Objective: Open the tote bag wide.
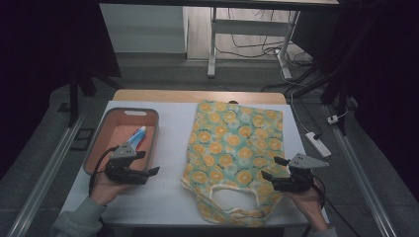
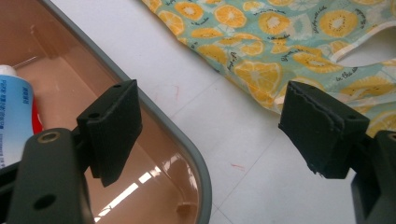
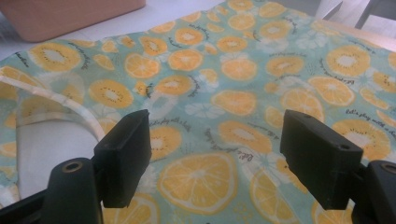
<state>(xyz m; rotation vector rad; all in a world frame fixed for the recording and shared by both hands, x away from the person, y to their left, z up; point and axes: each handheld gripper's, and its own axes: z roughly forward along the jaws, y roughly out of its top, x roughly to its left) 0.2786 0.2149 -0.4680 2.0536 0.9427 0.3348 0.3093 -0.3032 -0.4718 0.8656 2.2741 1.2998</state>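
A cloth tote bag [image 1: 232, 148] printed with orange slices lies flat on the white table [image 1: 168, 197], its handles [image 1: 232, 200] toward the person. My left gripper [image 1: 147, 163] hovers open over the near right corner of a pink tray [image 1: 153, 133], left of the bag, with nothing between its fingers. In the left gripper view the gripper [image 2: 217, 126] spans the tray rim [image 2: 187, 149] and bare table. My right gripper [image 1: 272, 168] stands open just above the bag's near right part. In the right gripper view, bag cloth [image 3: 210, 70] lies below the gripper [image 3: 212, 154].
Inside the pink tray lies a blue, white and red tube [image 1: 137, 137], whose end is seen as the tube [image 2: 14, 112] in the left gripper view. A wooden strip [image 1: 197, 96] borders the table's far edge. A power strip [image 1: 318, 144] and cables lie on the floor at right.
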